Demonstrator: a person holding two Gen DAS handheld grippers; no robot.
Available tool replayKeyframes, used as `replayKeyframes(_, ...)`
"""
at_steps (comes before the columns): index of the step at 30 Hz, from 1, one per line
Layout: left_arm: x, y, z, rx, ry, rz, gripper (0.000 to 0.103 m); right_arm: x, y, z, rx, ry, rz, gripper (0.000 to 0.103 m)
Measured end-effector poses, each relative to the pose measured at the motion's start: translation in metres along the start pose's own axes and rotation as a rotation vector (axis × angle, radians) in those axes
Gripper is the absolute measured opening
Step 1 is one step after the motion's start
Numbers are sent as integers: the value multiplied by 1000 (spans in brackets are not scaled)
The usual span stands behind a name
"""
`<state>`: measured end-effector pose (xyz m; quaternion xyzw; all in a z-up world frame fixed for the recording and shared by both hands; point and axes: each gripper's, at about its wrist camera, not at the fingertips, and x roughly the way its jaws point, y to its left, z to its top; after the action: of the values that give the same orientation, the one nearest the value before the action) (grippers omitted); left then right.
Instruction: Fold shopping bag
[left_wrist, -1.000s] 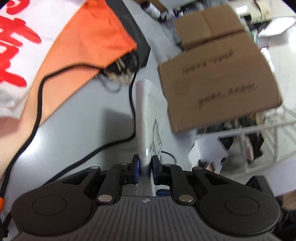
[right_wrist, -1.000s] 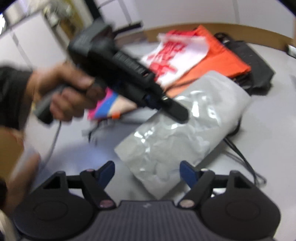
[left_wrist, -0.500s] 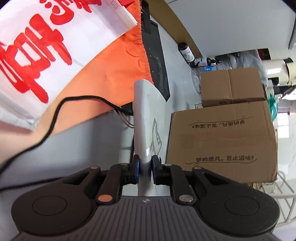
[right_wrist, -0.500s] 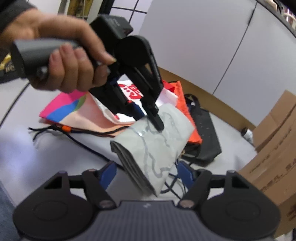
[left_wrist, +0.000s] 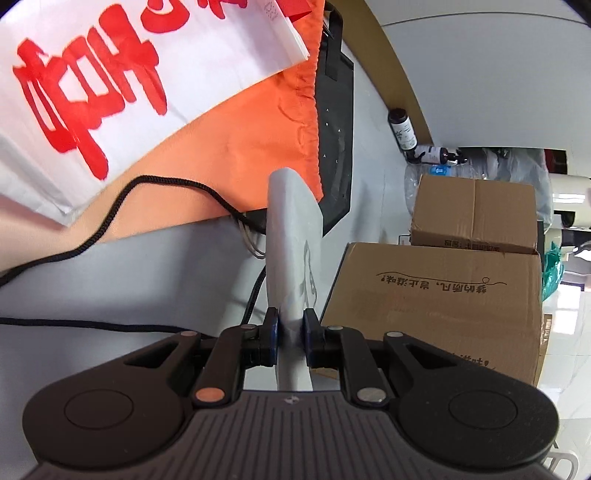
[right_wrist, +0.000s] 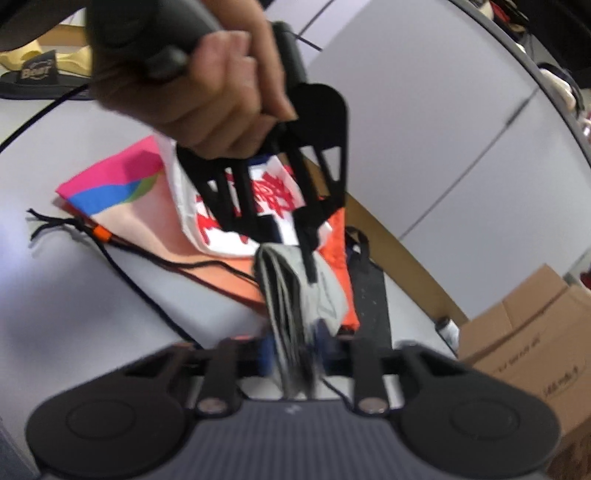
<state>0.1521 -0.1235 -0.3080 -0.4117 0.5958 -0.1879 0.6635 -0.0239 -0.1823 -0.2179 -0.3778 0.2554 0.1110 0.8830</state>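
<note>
The grey folded shopping bag (left_wrist: 291, 240) stands on edge above the table, several layers thick with a dark line print. My left gripper (left_wrist: 291, 332) is shut on one end of it. In the right wrist view the same bag (right_wrist: 288, 295) runs from that left gripper (right_wrist: 308, 275), held by a hand (right_wrist: 207, 92) coming in from above, down to my right gripper (right_wrist: 295, 350). The right jaws are closing, with the bag's near end between them and the blue pads (right_wrist: 267, 354) pressing on it.
On the grey table (left_wrist: 147, 280) lie a white bag with red characters (left_wrist: 110, 85), an orange bag (left_wrist: 258, 140), a black bag (left_wrist: 336, 147), a pink-and-blue bag (right_wrist: 114, 181) and a black cord (left_wrist: 110, 206). Cardboard boxes (left_wrist: 443, 295) and bottles (left_wrist: 400, 127) stand beyond the table's edge.
The right jaws went from wide apart to closed on the bag's near end. Both grippers rolled, turning the bag from flat onto its edge, and the left one lifted it.
</note>
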Motion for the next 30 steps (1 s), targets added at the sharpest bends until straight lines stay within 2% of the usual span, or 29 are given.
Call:
replayKeyframes(3,-17,-12,3,16,3,25,22,-9,-17,14,7,-33,37,11)
replayKeyframes(5,-40,-34,4,83,-9,79,27,-18,-35,30,45,-41,87,9)
replayKeyframes(7,-63,-60,0,212,-53,152,45,-25,-50,43,79,-37,118,8)
replayKeyframes(8,-73,-72,-3,273,-83,190,50,-30,-60,51,98,-33,133,8)
replayKeyframes(12,-125,-116,-19,377,-168,224,52,-52,-99,85,159,-7,186,8)
replayKeyframes(18,-187,-168,-56,460,-254,265,53,-92,-164,127,339,73,236,8)
replayKeyframes(21,-210,-195,-81,553,-263,306,56,-111,-198,147,418,92,225,8)
replayKeyframes(23,-229,-216,-104,650,-276,341,61,-124,-220,159,464,97,212,8)
replayKeyframes(27,-257,-234,-133,673,-361,337,69,-147,-271,178,556,118,171,8)
replayKeyframes(30,-265,-239,-145,682,-387,344,72,-163,-313,185,602,144,137,6)
